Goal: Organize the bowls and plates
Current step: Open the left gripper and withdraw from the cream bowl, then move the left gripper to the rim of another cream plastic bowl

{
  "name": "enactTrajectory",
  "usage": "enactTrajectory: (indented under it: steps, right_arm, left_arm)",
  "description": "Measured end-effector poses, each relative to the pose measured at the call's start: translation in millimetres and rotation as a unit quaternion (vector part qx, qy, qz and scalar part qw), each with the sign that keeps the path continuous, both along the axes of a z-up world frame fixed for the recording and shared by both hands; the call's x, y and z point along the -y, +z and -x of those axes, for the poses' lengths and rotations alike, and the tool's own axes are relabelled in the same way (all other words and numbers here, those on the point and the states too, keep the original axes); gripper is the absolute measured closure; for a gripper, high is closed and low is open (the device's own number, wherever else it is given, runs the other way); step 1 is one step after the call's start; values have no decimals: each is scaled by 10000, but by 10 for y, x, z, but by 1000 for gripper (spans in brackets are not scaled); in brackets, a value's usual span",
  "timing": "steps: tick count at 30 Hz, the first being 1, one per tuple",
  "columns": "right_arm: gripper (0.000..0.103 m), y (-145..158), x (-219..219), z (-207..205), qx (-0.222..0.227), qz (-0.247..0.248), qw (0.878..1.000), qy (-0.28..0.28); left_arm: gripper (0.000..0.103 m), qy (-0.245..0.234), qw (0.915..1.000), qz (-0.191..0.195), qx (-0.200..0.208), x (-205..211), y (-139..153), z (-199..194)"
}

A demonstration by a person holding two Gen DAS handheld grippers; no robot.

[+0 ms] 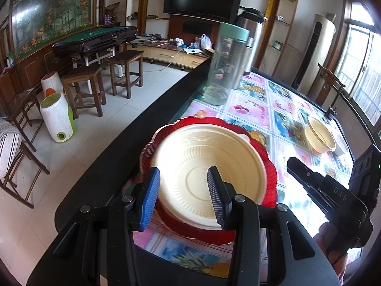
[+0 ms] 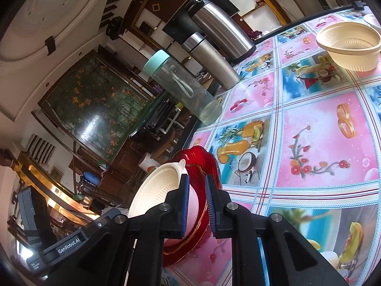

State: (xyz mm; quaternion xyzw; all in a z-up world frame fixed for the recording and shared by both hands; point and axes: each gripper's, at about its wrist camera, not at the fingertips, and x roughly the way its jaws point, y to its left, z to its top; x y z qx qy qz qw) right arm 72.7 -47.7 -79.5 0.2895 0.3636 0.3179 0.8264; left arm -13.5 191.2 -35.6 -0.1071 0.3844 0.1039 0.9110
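Cream bowl point(image 1: 209, 176) on red plate point(image 1: 270, 166) beneath wide-spread left tool point(image 1: 183, 195) (right tool point(image 2: 197, 205) narrow, astride plate rim).

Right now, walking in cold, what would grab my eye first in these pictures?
Probably the cream bowl sitting on a scalloped red plate near the table's near edge, with the left tool open over the bowl. The right tool has its pads around the plate's rim. Next, the loud fruit-print tablecloth, with a second cream bowl farther back.
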Motion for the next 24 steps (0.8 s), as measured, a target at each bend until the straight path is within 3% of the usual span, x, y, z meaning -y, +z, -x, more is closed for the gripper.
enactTrajectory:
  steps: [5,17,24]
  right_arm:
    - [86,-10,79,-10,-50,-91,9999,-54]
    - [82,-9,374,-62,-140,-238,9992,-280]
    - [78,-52,847,-158,-299,-306,9962,-755]
  left_arm:
    - [54,-165,9998,-123,-39,153,14,-29]
    - [53,-489,9982,-320,-118,525,53,-128]
    - [44,-898,9949,-430,-178,899,41,-210]
